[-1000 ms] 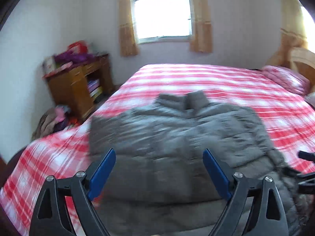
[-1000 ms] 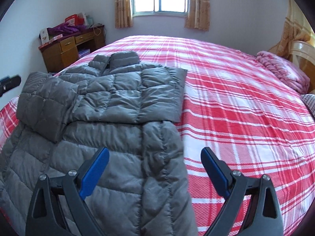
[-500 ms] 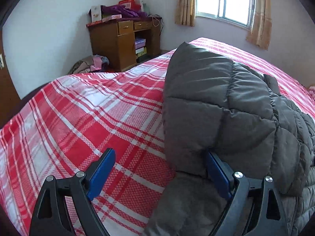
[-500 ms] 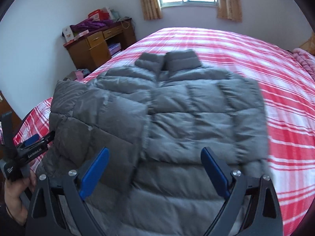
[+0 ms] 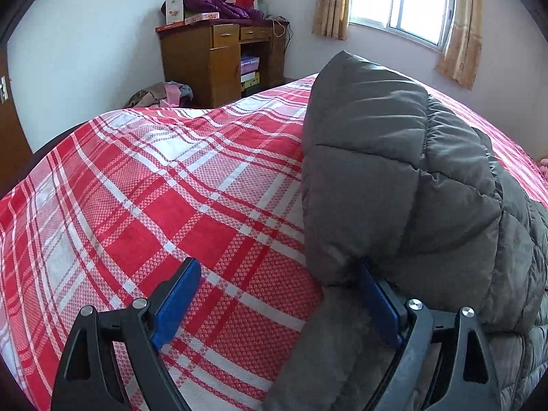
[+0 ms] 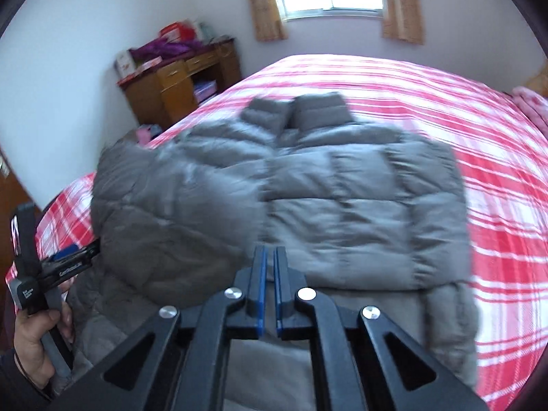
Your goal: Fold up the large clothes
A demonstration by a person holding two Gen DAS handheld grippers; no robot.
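Left wrist view: left hand-held gripper (image 5: 277,303) agape astride puffer jacket (image 5: 404,185) edge, bare plaid bedspread (image 5: 144,205) leftward; right hand-held gripper (image 6: 269,284) pinched together.

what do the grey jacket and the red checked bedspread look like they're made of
Grey jacket: looks like smooth synthetic shell over puffy filling, judging by its quilted, slightly shiny panels. Red checked bedspread: seems a matte woven cotton-type cloth; the weave grain shows.

pale walls (image 5: 85,34), a bright window (image 5: 411,3) with yellow-tan curtains (image 5: 330,3), a cluttered brown wooden desk (image 5: 219,58) in the corner, a bed under a red-and-white plaid cover (image 5: 154,188)
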